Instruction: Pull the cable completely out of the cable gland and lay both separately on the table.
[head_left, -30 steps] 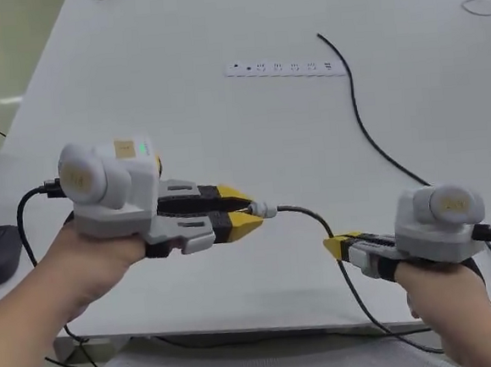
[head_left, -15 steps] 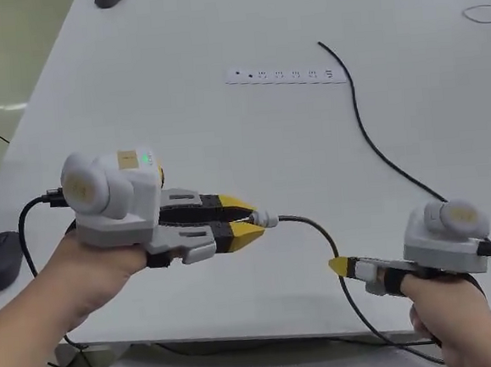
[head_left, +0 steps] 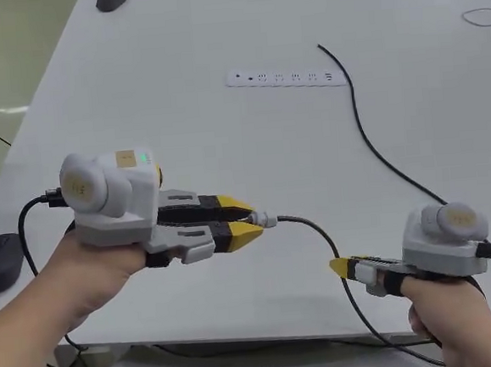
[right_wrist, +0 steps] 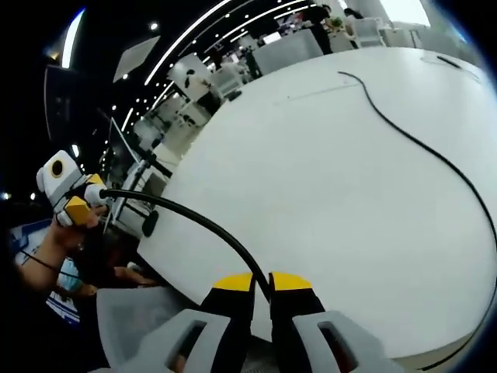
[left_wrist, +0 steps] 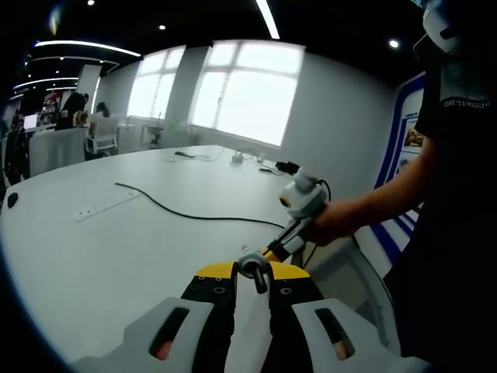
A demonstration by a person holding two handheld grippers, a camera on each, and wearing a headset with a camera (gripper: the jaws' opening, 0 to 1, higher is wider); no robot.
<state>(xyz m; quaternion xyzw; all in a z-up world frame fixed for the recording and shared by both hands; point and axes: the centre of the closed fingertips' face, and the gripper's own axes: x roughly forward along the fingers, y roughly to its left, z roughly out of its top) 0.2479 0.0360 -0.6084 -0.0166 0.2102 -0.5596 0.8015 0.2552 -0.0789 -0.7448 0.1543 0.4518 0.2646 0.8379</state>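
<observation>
Head view has the small silver-grey cable gland [head_left: 266, 221] up in the air over the near edge of the white table [head_left: 225, 142], pinched in the yellow tips of the left gripper [head_left: 250, 220]. The thin black cable [head_left: 313, 226] comes out of its nose, arcs to the right and drops into the right gripper [head_left: 339, 267]. That gripper's jaws are pressed together on the cable, well apart from the gland. Left gripper view shows the gland sitting squarely between the tips. Right gripper view shows the cable clamped at the yellow ends and running off toward the other hand.

So the cable isn't out yet, I'd call this mid-pull. My tips for doing it well:

- Pull straight along the gland's axis, not sideways. There's a curve of slack in the cable, and a bent pull would probably jam it in the seal.
- Hold the left hand steady and let the right one travel away.
- If the reach runs out before the end clears, regrip nearer the gland.

Main risk is the gland twisting out of those tips, since it's small and round. There's plenty of bare table between the grippers and the white power strip [head_left: 286, 77] to lay both down apart.
</observation>
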